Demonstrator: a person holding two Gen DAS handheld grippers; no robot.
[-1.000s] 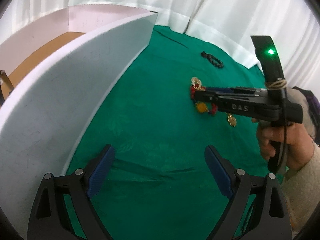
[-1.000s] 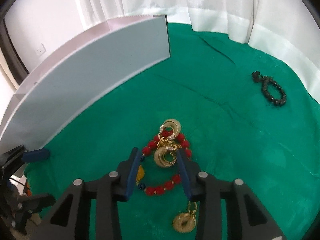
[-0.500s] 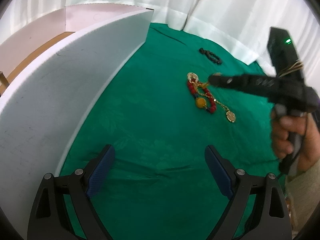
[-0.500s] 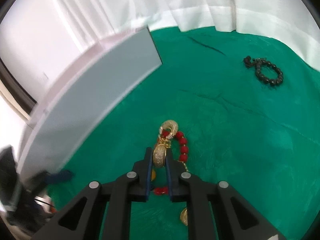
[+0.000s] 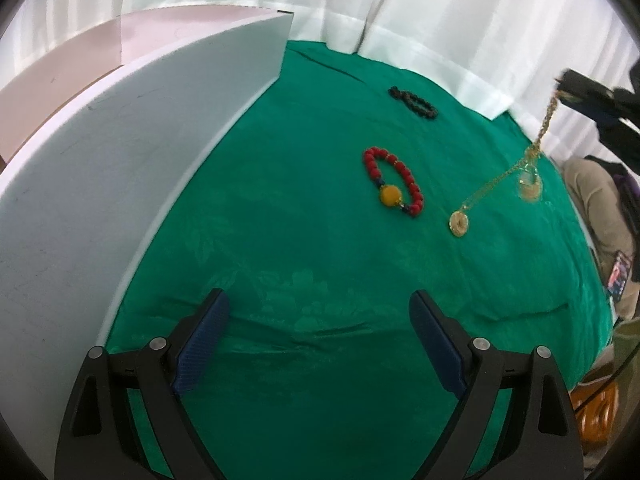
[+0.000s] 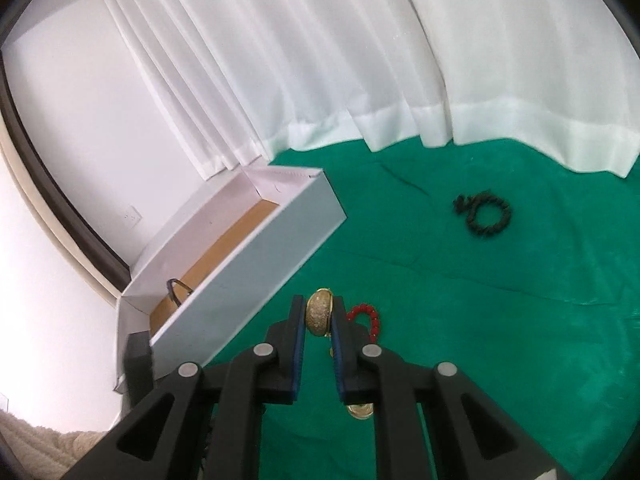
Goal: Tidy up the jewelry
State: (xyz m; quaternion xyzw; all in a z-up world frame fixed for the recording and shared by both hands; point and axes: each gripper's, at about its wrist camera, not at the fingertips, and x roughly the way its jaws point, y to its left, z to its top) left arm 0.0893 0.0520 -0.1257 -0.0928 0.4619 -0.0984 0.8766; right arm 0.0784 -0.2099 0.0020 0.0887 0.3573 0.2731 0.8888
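Observation:
My right gripper [image 6: 319,309] is shut on a gold disc of the gold necklace [image 6: 319,314]. In the left wrist view the right gripper [image 5: 565,81] is high at the right, and the necklace chain [image 5: 540,136] hangs from it with two round pendants low over the green cloth [image 5: 304,240]. A red bead bracelet [image 5: 394,184] with a yellow bead lies flat mid-cloth. Farther back lies a black bead bracelet [image 5: 414,102]. My left gripper [image 5: 318,312] stands open over bare cloth near the front, with nothing between its fingers.
An open white box [image 6: 248,276] with a brown floor stands at the cloth's left side, with a dark item [image 6: 178,290] inside it. White curtains [image 6: 360,60] hang along the back edge. A person's sleeve [image 5: 592,200] is at the right.
The right gripper shut on the gold necklace and rose up and to the right, lifting it off the red bracelet, which stayed on the cloth. The left gripper kept still.

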